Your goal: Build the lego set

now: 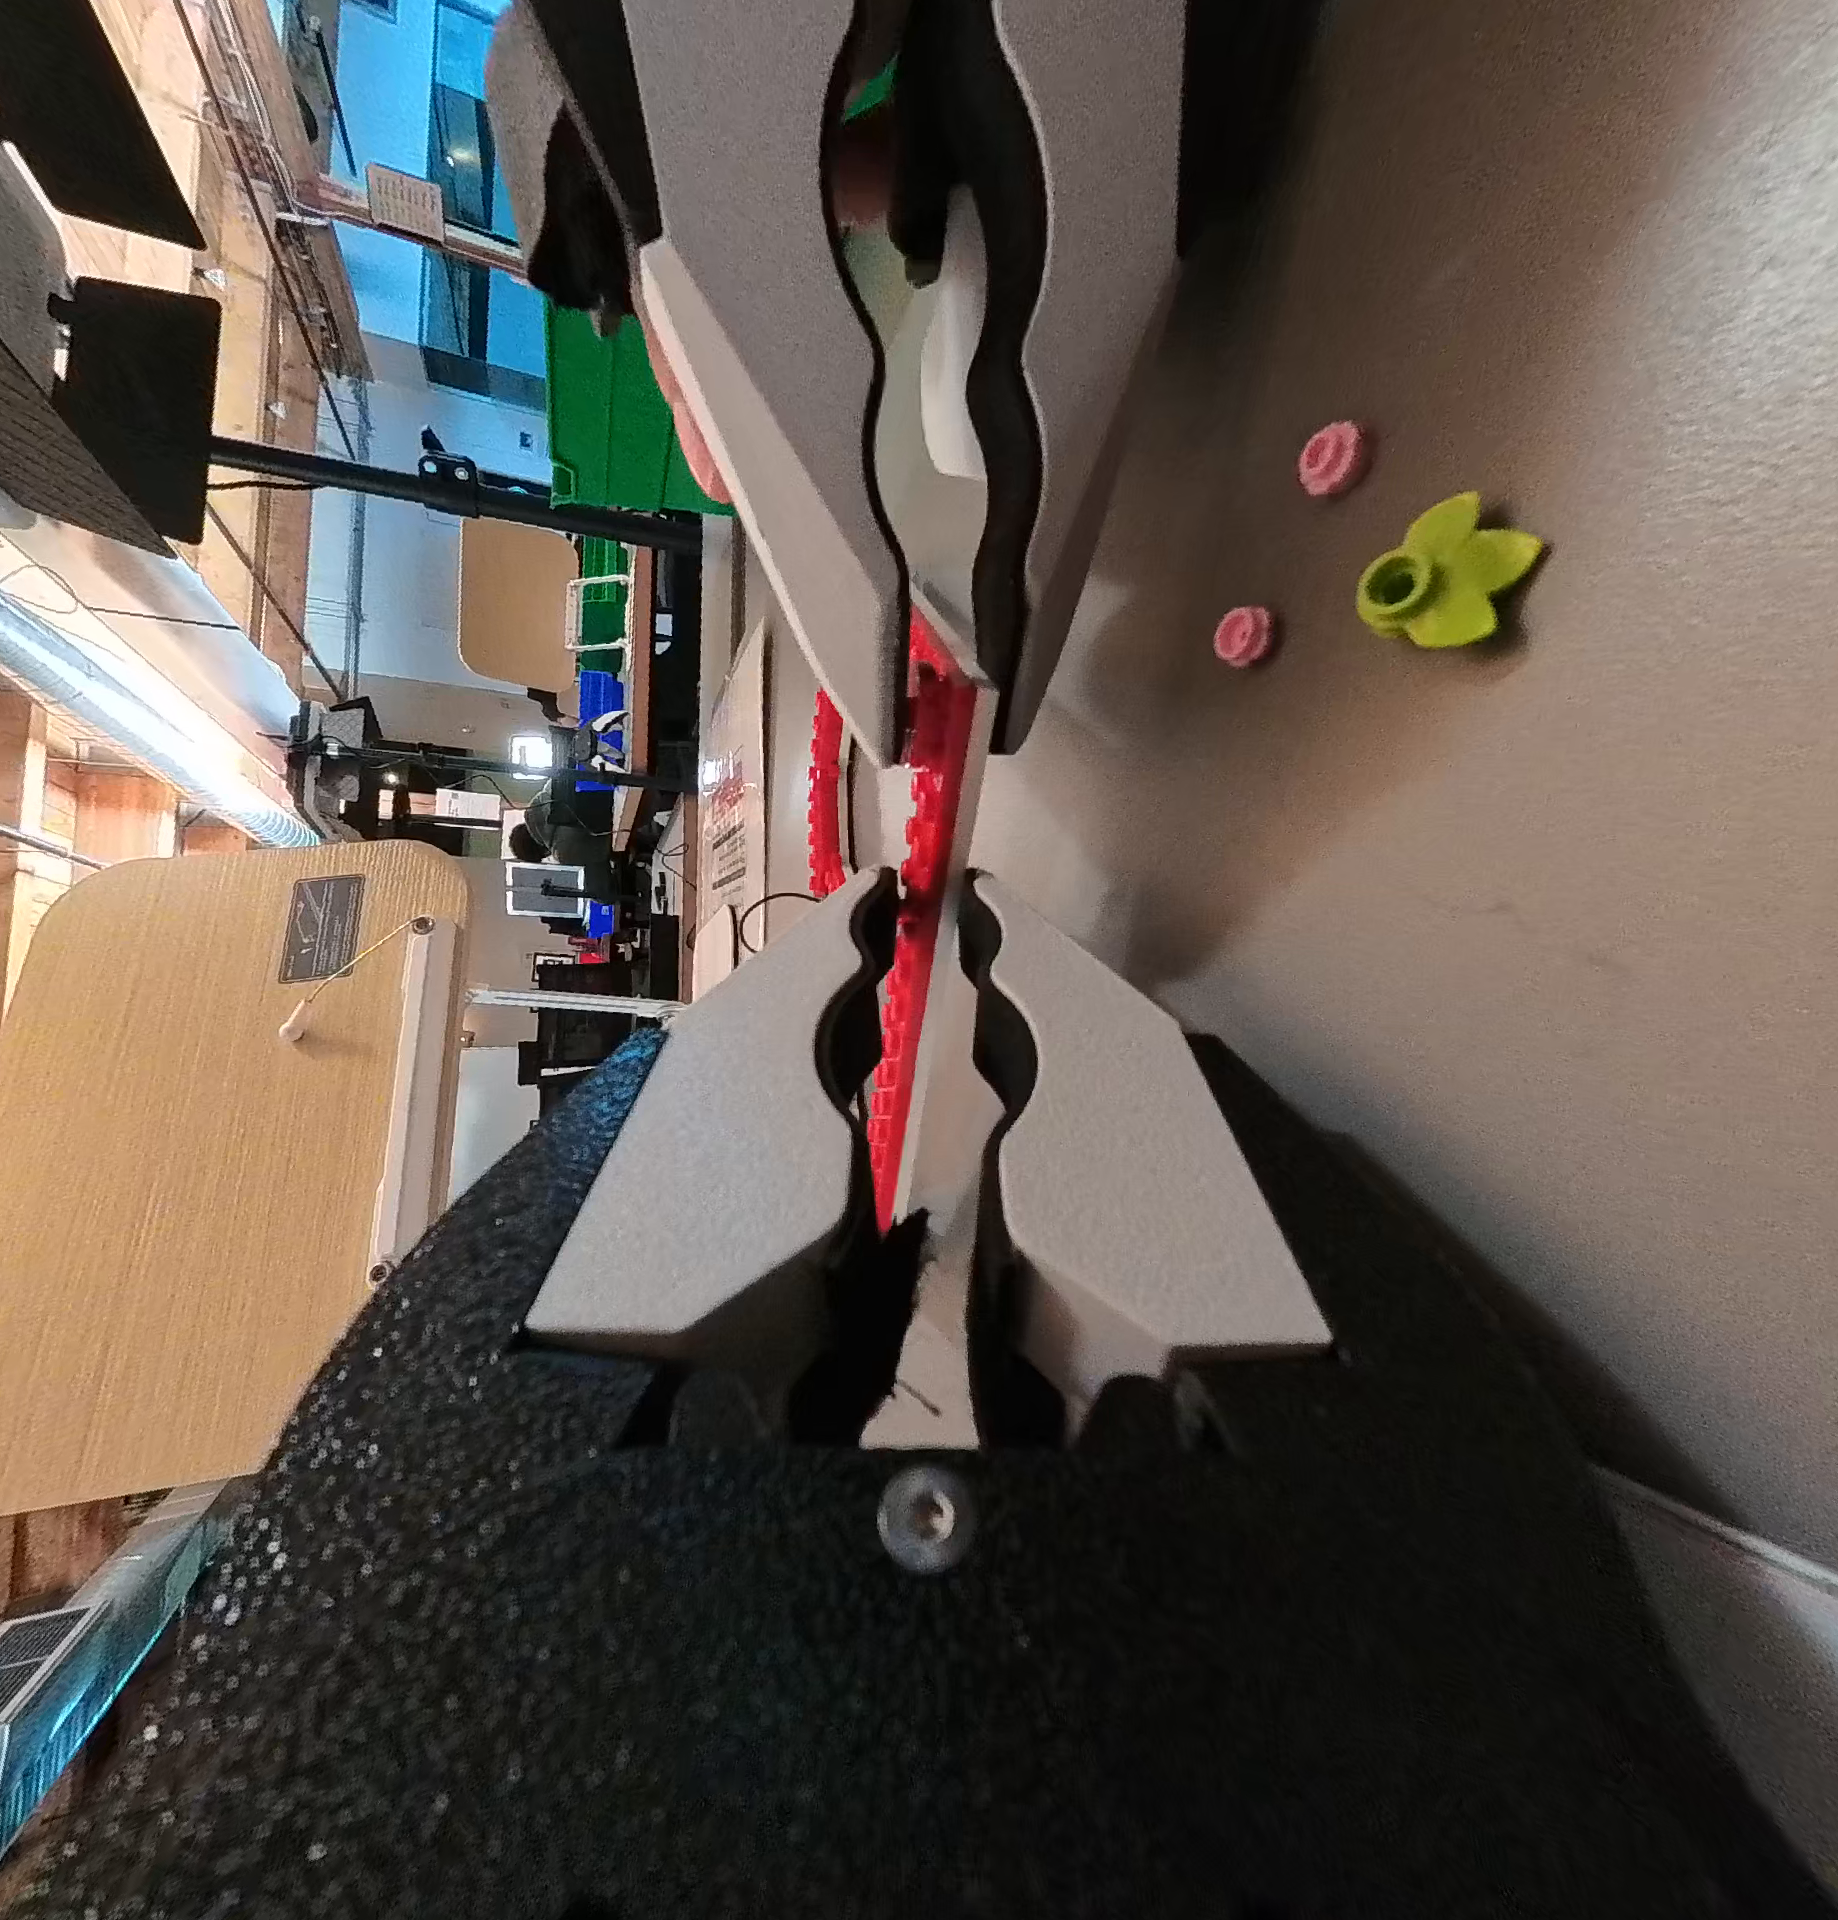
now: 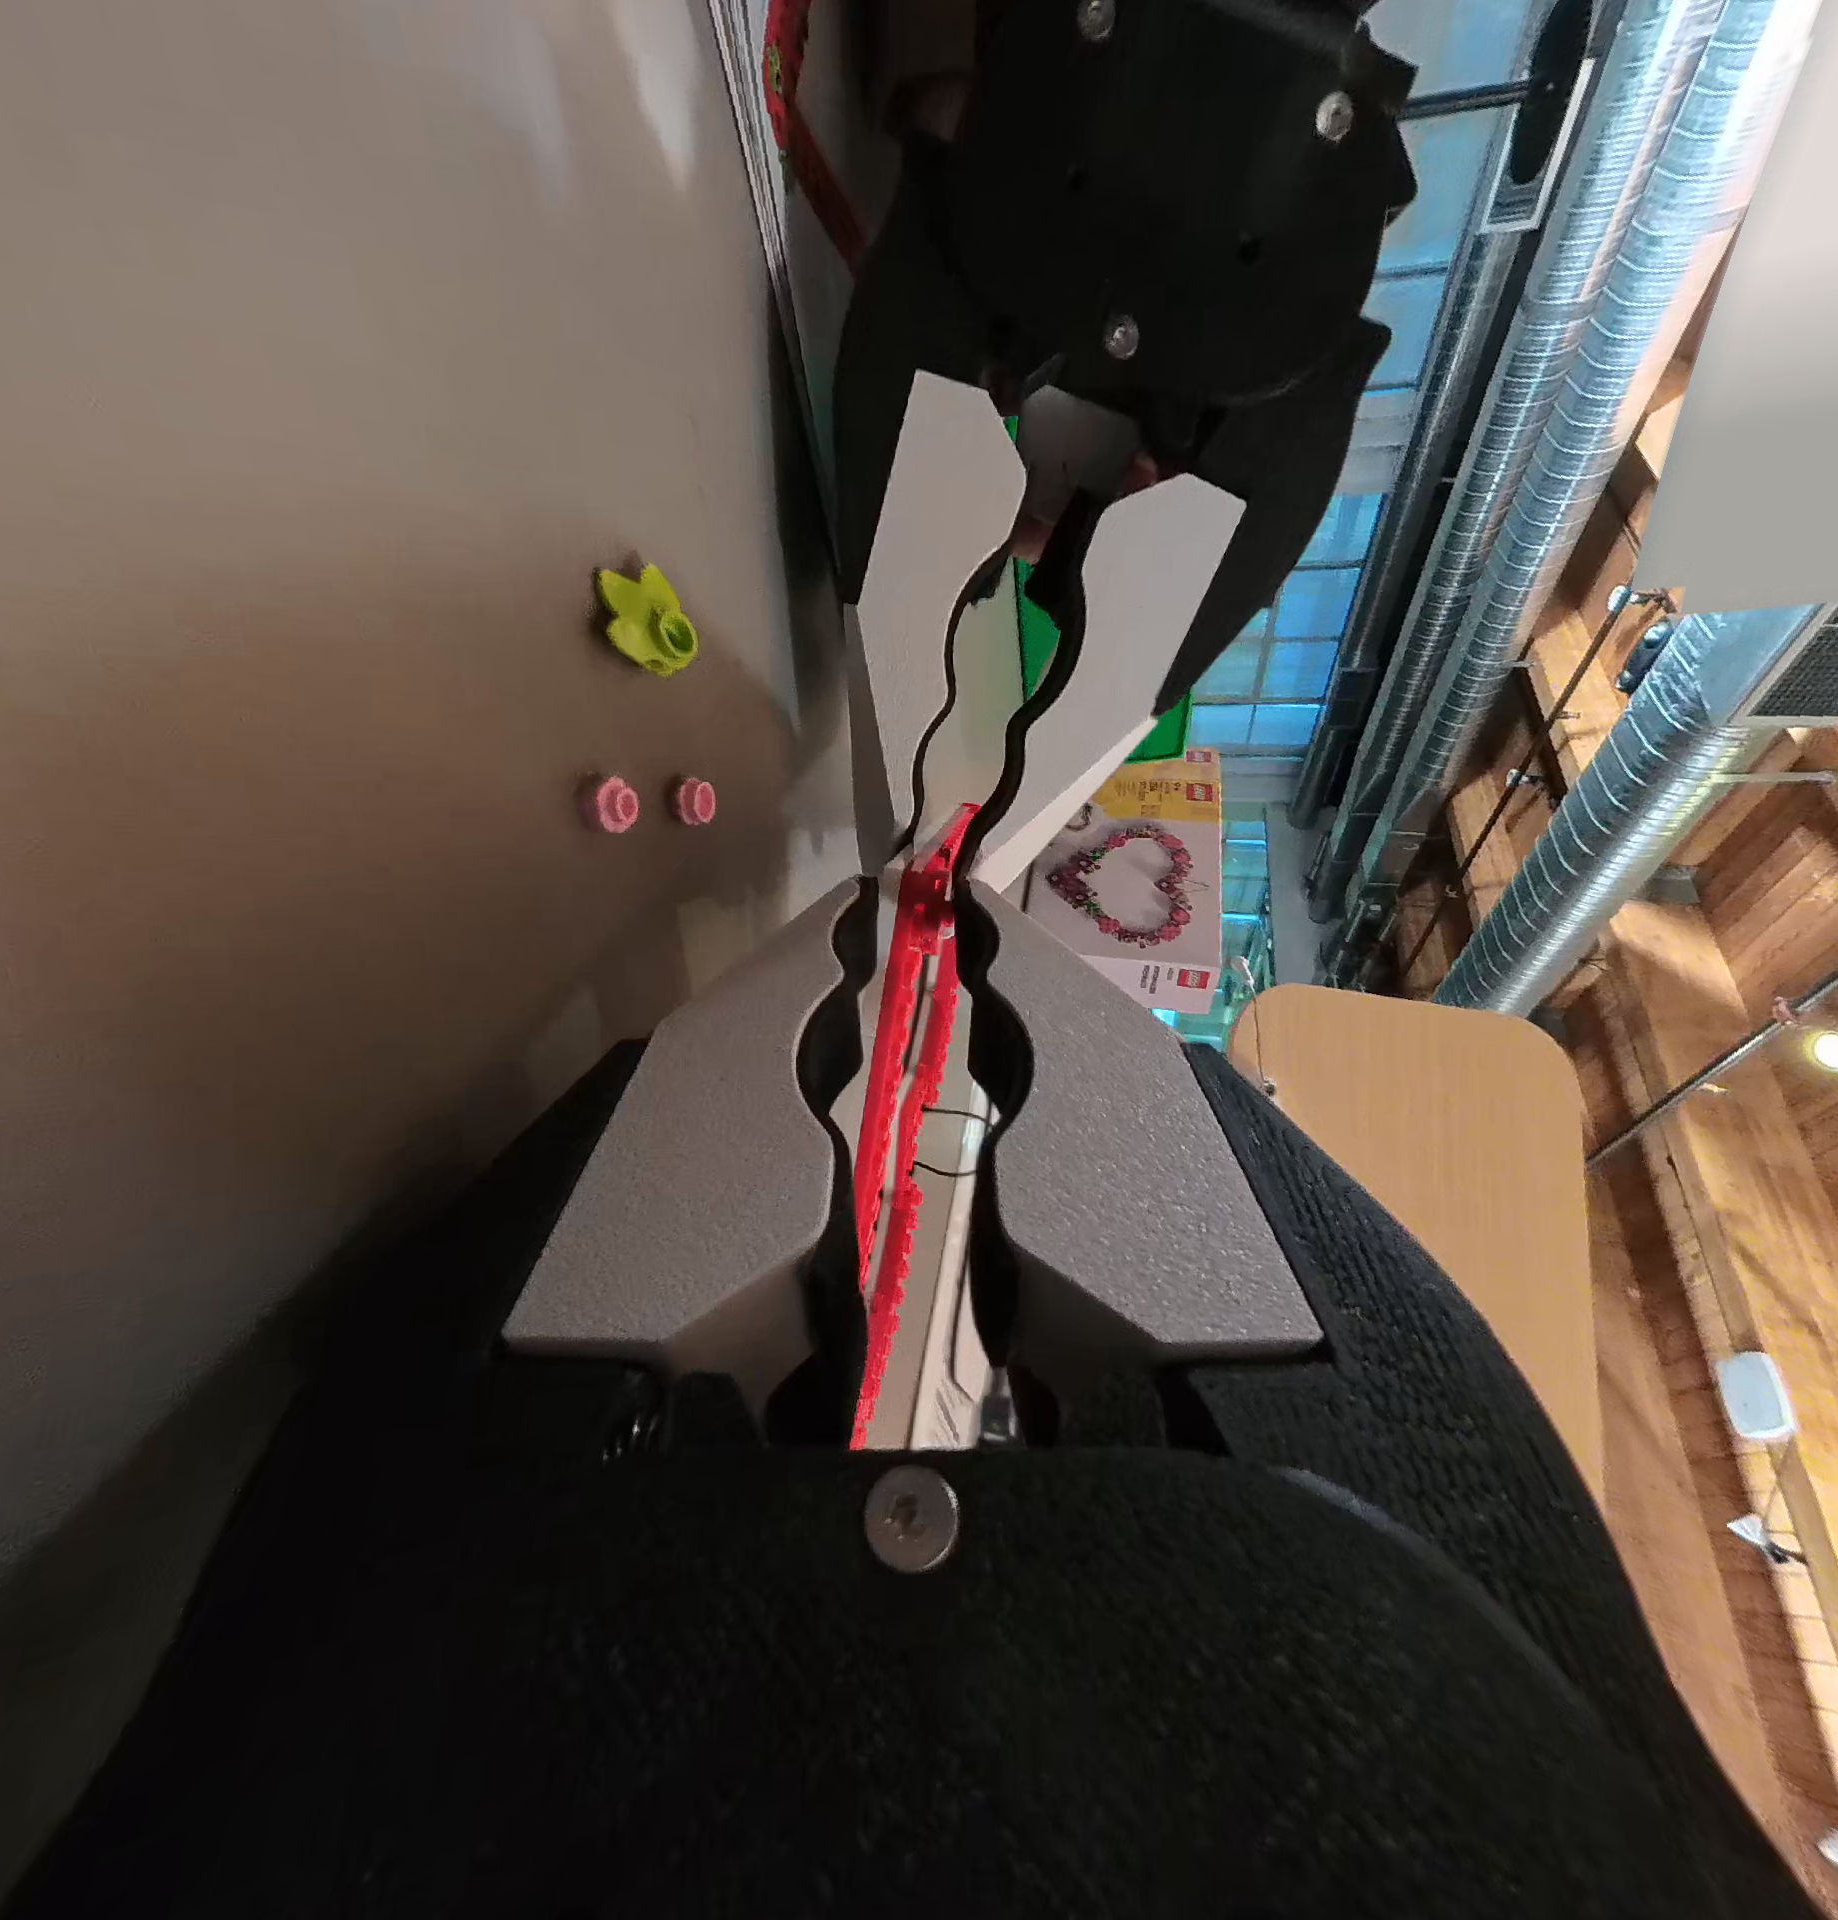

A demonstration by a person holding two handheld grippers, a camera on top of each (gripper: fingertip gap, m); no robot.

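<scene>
The left gripper is closed on a red studded strip. The right gripper meets it tip to tip from the far side, pinching the same strip. On the grey table to the right lie two pink studs and a lime-green leaf piece.

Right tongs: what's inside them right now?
Between the right tongs sits a red studded lego strip, seen edge-on. The left tongs meet its far end. The tongs cover the contact, and the strip's full shape cannot be seen.
</scene>
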